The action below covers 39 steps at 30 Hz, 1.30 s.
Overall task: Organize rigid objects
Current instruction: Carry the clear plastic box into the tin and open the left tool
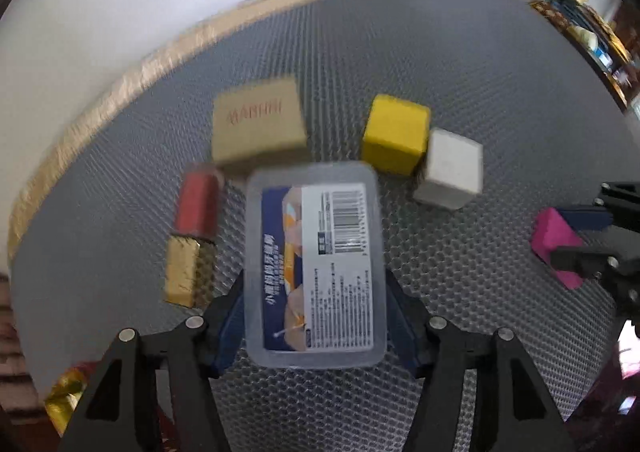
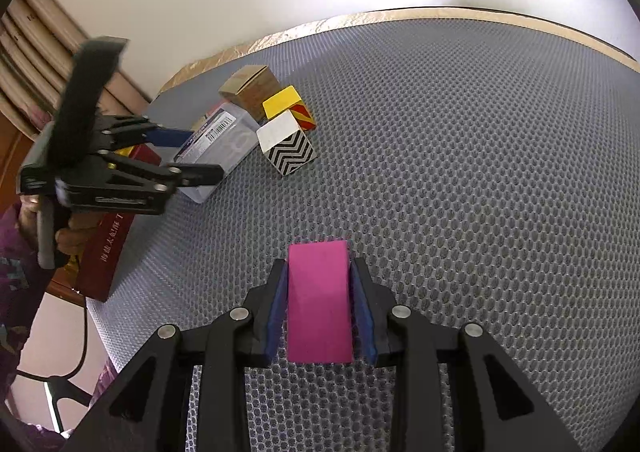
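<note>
now left tongs (image 1: 316, 316) straddle clear plastic box (image 1: 316, 264), frame centre; whether pads press, cannot tell. right tongs (image 2: 320, 312) clamp pink block (image 2: 320, 300), lower centre. best: settle box square beside cardboard box (image 1: 258, 123) and yellow cube (image 1: 394, 139), upper centre; lift straight, avoid nudging neighbours.

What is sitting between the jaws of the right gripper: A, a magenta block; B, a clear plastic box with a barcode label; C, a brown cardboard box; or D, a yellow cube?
A: in the right wrist view the magenta block lies between the two blue pads of the right gripper, while the clear plastic box is over at the left gripper.
</note>
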Each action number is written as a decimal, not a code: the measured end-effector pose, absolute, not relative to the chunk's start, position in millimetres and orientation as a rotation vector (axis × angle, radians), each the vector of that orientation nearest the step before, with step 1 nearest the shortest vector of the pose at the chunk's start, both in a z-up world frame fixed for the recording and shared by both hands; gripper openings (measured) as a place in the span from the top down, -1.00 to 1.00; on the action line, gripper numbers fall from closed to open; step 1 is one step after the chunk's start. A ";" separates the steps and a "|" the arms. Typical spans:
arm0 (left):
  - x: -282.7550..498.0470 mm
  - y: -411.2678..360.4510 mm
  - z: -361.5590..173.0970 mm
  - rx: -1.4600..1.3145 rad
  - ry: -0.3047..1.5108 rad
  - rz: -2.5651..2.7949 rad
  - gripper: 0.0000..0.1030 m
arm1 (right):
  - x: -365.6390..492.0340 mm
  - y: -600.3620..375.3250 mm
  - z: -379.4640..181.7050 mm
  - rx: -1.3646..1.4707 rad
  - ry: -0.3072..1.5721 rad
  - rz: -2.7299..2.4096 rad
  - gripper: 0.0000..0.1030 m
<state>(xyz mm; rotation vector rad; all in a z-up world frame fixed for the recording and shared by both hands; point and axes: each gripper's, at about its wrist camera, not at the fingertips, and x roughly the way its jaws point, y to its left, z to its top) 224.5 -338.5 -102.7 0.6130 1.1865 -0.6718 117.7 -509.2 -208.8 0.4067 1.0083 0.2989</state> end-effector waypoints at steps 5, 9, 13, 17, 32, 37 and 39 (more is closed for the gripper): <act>211.2 -324.0 -96.4 0.561 1.171 -0.647 -0.20 | 117.4 -512.3 -208.5 0.415 1.011 0.298 0.39; 180.3 -300.1 -75.6 0.464 1.127 -0.613 -0.20 | 117.2 -512.4 -206.8 0.410 1.011 0.293 0.39; 143.9 -263.8 -45.6 0.347 1.088 -0.614 -0.20 | 117.1 -502.3 -204.4 0.370 1.012 0.275 0.39; 119.5 -224.6 -19.5 0.254 1.081 -0.579 -0.20 | 116.2 -498.5 -203.5 0.358 1.018 0.266 0.40; 153.7 -127.5 -42.4 0.342 1.139 -0.295 -0.21 | 108.4 -482.7 -202.7 0.362 1.035 0.212 0.41; 157.6 -126.3 -59.6 0.354 1.135 -0.275 -0.21 | 100.6 -486.0 -196.9 0.350 1.037 0.190 0.41; 156.2 -122.7 -55.8 0.340 1.117 -0.263 -0.22 | 98.4 -488.6 -192.2 0.369 1.030 0.195 0.41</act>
